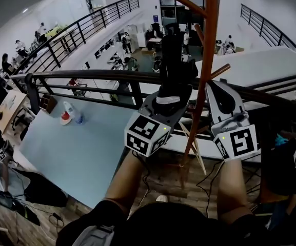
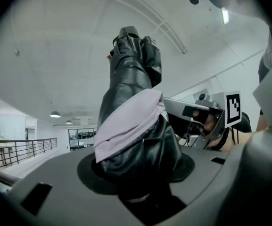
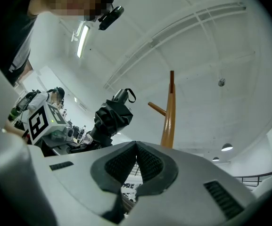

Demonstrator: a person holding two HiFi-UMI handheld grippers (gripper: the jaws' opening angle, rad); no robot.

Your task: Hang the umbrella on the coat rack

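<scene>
Pinching the folded umbrella, the left gripper risks losing it if it bumps a coat rack peg; the right gripper is pressed together, empty.

I lose the coat rack top past the head view's upper edge. Left of the rack, the umbrella has its lower end buried in my left gripper. Its tip, I think, melts into the dark background.

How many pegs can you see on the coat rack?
3 on the coat rack: top peg pointing left, second peg just below, third peg pointing right above the right gripper. Others may hide behind the grippers.
</scene>
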